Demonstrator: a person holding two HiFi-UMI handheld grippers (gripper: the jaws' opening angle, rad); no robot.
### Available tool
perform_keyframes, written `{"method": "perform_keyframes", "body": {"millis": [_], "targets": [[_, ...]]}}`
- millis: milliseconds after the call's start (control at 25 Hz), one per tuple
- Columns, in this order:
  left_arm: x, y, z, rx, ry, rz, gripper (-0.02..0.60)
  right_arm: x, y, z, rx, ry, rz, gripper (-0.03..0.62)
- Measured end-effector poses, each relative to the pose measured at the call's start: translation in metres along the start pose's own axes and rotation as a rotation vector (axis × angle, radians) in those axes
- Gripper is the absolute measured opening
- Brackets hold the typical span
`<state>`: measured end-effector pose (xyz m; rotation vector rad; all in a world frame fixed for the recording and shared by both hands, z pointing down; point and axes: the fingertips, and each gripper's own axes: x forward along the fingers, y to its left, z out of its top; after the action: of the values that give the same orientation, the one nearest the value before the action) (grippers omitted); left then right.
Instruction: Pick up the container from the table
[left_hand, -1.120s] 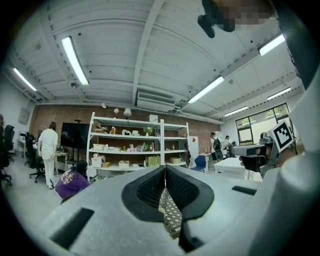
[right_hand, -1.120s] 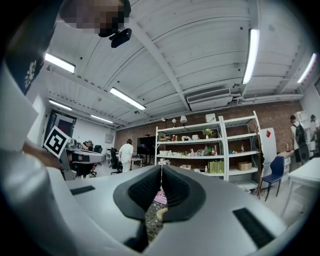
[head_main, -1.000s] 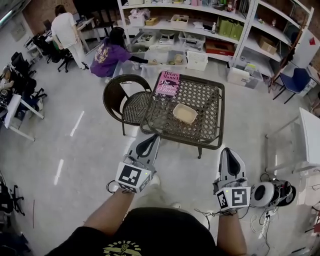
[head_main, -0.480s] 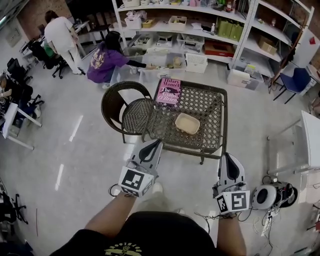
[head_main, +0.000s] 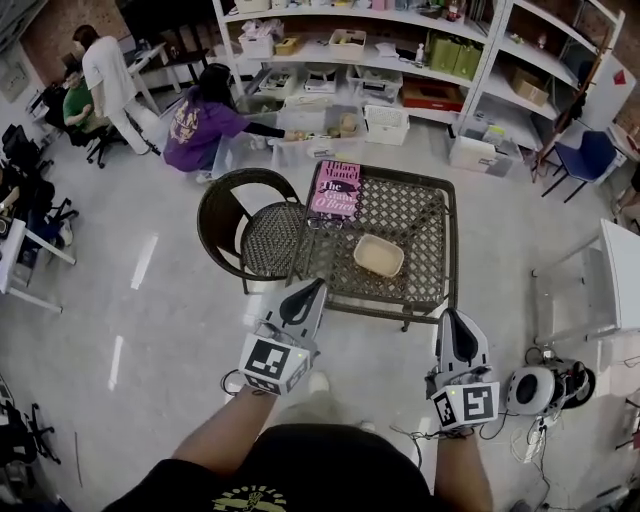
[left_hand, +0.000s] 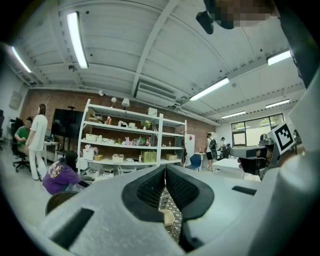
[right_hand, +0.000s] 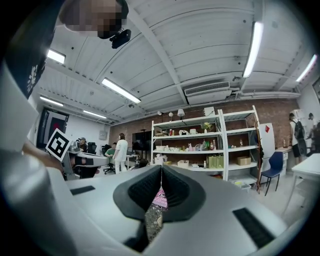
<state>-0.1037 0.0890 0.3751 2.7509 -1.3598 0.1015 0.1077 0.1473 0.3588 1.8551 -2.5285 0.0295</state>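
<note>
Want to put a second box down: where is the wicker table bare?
Bare: the table's far right corner, right of the pink book and beyond the container; also the near left patch, between book, container and near edge. Crowded: the far left corner under the book, with the chair beside it.

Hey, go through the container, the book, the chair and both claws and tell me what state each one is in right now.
Container: upright on the table, open-topped, not gripped.
Book: closed, lying flat at the table's far left corner.
Chair: upright, nobody on it.
Left claw: shut, nothing in it.
Right claw: shut, nothing in it.
</note>
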Motion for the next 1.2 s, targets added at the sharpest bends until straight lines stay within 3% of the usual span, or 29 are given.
{"method": "perform_keyframes", "body": {"millis": [240, 560, 760, 880, 1200], "targets": [[0.007, 0.025, 0.000, 0.013, -0.008, -0.020, 0.009, 0.023, 0.009, 0.006, 0.003, 0.006, -0.026, 0.011], [0.020, 0.048, 0.000, 0.005, -0.032, -0.115, 0.009, 0.045, 0.028, 0.011, -0.007, 0.009, -0.067, 0.011], [0.023, 0.062, 0.004, -0.025, -0.054, -0.114, 0.009, 0.048, 0.035, 0.012, -0.019, 0.022, -0.087, 0.011], [0.025, 0.063, 0.006, -0.057, -0.054, -0.128, 0.009, 0.048, 0.035, 0.013, -0.011, 0.021, -0.098, 0.011], [0.024, 0.055, 0.008, -0.021, -0.061, -0.144, 0.009, 0.048, 0.031, 0.017, -0.014, 0.013, -0.102, 0.011]]}}
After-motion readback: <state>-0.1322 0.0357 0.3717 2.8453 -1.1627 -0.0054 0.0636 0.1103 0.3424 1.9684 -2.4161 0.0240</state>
